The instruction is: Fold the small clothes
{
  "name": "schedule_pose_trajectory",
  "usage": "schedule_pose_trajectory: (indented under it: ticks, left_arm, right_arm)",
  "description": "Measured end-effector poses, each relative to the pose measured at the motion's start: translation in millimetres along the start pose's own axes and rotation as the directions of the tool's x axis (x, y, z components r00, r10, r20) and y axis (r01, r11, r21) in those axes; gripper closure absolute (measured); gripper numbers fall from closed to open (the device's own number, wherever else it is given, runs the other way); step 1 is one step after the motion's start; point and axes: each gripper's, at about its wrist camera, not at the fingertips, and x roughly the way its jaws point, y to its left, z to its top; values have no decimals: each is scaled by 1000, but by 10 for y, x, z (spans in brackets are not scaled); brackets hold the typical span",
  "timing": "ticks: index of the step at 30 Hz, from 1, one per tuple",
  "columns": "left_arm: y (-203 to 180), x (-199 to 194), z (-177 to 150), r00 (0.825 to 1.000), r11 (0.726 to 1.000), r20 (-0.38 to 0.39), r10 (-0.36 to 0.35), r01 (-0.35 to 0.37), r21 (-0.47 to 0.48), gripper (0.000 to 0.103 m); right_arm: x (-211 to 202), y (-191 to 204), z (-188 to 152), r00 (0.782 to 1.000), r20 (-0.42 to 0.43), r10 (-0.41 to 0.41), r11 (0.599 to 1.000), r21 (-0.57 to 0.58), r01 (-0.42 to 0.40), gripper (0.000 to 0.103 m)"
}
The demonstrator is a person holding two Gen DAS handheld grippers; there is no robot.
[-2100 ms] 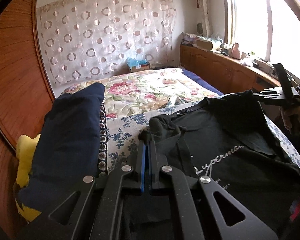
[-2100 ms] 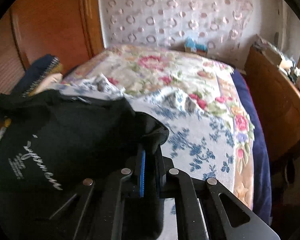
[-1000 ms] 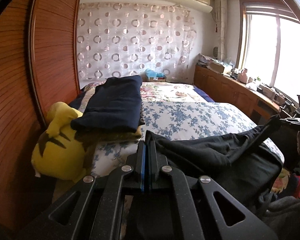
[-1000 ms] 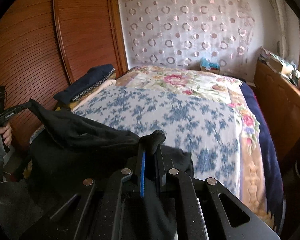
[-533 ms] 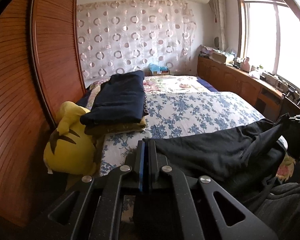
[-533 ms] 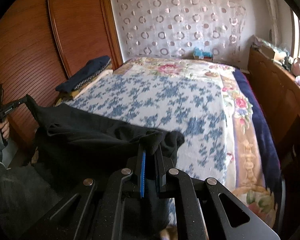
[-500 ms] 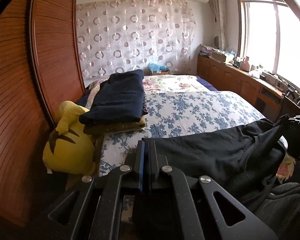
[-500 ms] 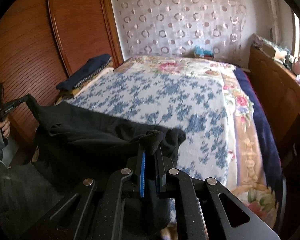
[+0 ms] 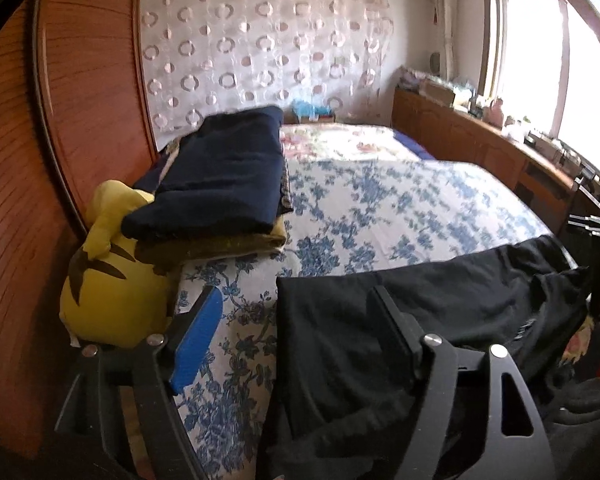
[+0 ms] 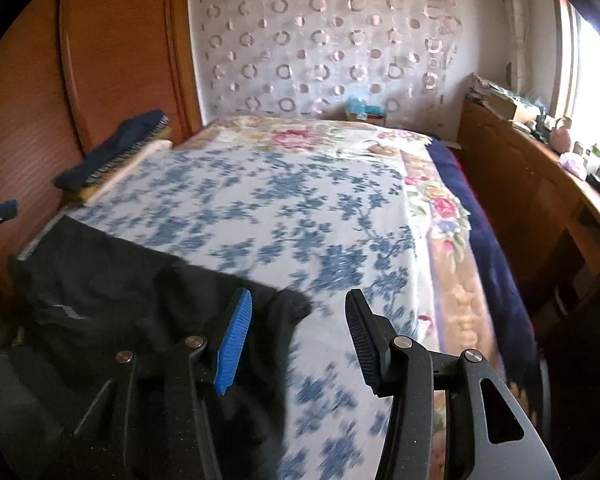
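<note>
A black garment [image 9: 440, 304] lies spread across the near edge of the bed and hangs over the front. My left gripper [image 9: 296, 292] is opening: its blue pad [image 9: 196, 336] stands over bare sheet and its black finger over the cloth. The garment's left edge runs between the jaws, untouched by the pads. In the right wrist view the garment [image 10: 112, 280] fills the lower left. My right gripper [image 10: 298, 294] is opening too, with the cloth's right corner loose between its pads. Each gripper shows at the edge of the other's view.
The bed [image 9: 380, 208] has a blue floral sheet with a pink floral blanket behind. A folded navy stack [image 9: 220, 176] and a yellow plush toy [image 9: 108, 280] sit at its left by the wooden wardrobe [image 9: 60, 120]. A cluttered wooden cabinet [image 10: 520, 168] lines the window side.
Both grippers went from shut on the black garment's corners to open. The stretched cloth has dropped and now lies flat on the bed's near edge.
</note>
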Motion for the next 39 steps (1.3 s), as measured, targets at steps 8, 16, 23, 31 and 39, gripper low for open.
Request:
schedule_pose_trajectory:
  ticks: [8, 16, 23, 31, 39]
  left_arm:
    - [113, 325, 81, 998, 1000, -68, 11, -11, -1, 28]
    - [255, 633, 241, 992, 999, -121, 32, -30, 18, 28]
    - [196, 941, 135, 975, 999, -222, -3, 12, 41, 28]
    - [224, 994, 18, 970, 999, -240, -29, 32, 8, 28]
    - [217, 975, -12, 971, 999, -238, -40, 39, -9, 28]
  right_arm:
    - [526, 69, 8, 991, -113, 68, 998, 9, -67, 52]
    - [650, 93, 24, 986, -149, 69, 998, 15, -67, 51]
    - [719, 105, -22, 989, -132, 63, 998, 5, -63, 46]
    - [769, 89, -37, 989, -132, 68, 998, 5, -68, 44]
    - [799, 108, -21, 989, -136, 66, 998, -5, -67, 40]
